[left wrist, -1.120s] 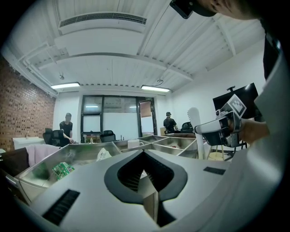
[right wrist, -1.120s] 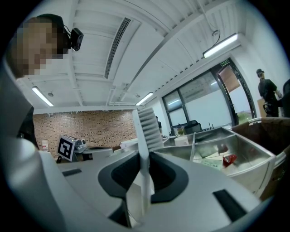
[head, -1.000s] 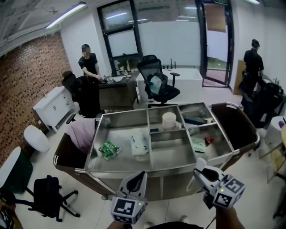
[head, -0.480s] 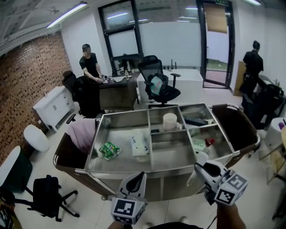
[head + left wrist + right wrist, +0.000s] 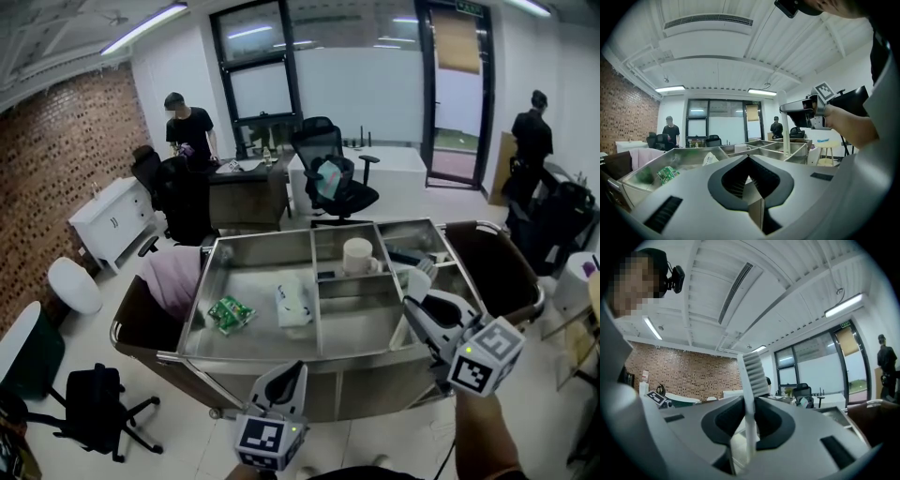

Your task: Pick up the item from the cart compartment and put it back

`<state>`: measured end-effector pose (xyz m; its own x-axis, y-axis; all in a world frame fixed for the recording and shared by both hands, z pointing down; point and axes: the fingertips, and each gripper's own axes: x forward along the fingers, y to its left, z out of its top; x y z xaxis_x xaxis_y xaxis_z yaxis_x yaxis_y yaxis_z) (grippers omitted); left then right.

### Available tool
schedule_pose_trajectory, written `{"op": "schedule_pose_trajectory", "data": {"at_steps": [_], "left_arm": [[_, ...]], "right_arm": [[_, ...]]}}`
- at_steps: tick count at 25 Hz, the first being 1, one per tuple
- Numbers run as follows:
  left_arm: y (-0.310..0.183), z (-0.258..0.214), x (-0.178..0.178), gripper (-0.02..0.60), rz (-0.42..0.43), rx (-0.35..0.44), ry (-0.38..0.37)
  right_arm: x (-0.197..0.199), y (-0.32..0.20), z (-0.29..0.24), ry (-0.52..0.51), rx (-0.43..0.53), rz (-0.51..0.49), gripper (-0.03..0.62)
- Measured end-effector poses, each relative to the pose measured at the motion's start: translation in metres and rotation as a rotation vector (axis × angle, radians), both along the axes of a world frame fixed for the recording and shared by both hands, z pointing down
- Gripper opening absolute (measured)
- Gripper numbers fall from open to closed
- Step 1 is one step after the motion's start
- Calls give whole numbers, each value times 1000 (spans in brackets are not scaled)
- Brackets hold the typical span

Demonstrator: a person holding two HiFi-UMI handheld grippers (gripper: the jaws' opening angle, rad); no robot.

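My right gripper (image 5: 410, 307) is shut on a thin white ribbed stick (image 5: 418, 279), which stands nearly upright between the jaws in the right gripper view (image 5: 751, 376). It hovers over the right-hand compartments of the steel cart (image 5: 281, 354). From the left gripper view the stick (image 5: 786, 136) hangs down from the right gripper (image 5: 806, 112) above the cart. My left gripper (image 5: 296, 367) waits low at the cart's near edge, with its jaws (image 5: 750, 158) shut on nothing.
In the cart lie a green packet (image 5: 228, 314), a white bag (image 5: 292, 302), a white cup (image 5: 355, 253) and a dark item (image 5: 410, 253). A pink sack (image 5: 173, 281) and a dark sack (image 5: 497, 262) hang at its ends. Office chairs, desks and people stand behind.
The right gripper has risen and moved forward over the cart's right side, carrying the white stick. The left gripper has stayed in place.
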<state>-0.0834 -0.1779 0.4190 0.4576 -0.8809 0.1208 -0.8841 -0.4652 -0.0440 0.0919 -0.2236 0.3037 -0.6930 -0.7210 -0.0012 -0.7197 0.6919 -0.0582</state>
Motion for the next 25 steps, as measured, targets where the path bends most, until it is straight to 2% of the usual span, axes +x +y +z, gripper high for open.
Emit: {"op": "schedule_pose_trajectory", "data": {"at_steps": [4,10,18,25], "left_arm": [[-1,1,-2,0,-6,-4,13],[-2,2,-3,0,-9,-9,10],[-1,2,-4,0,-11,-8,9],[-2,4,-5,0,-9,-12,1]], "right_arm": [[-1,-26,-5,38,7,17,77],[-1,-61,16,77,-57,45,78],[-3,-75,50,145,-126,40,77],[-13,-90,96,198,-227,27,78]]}}
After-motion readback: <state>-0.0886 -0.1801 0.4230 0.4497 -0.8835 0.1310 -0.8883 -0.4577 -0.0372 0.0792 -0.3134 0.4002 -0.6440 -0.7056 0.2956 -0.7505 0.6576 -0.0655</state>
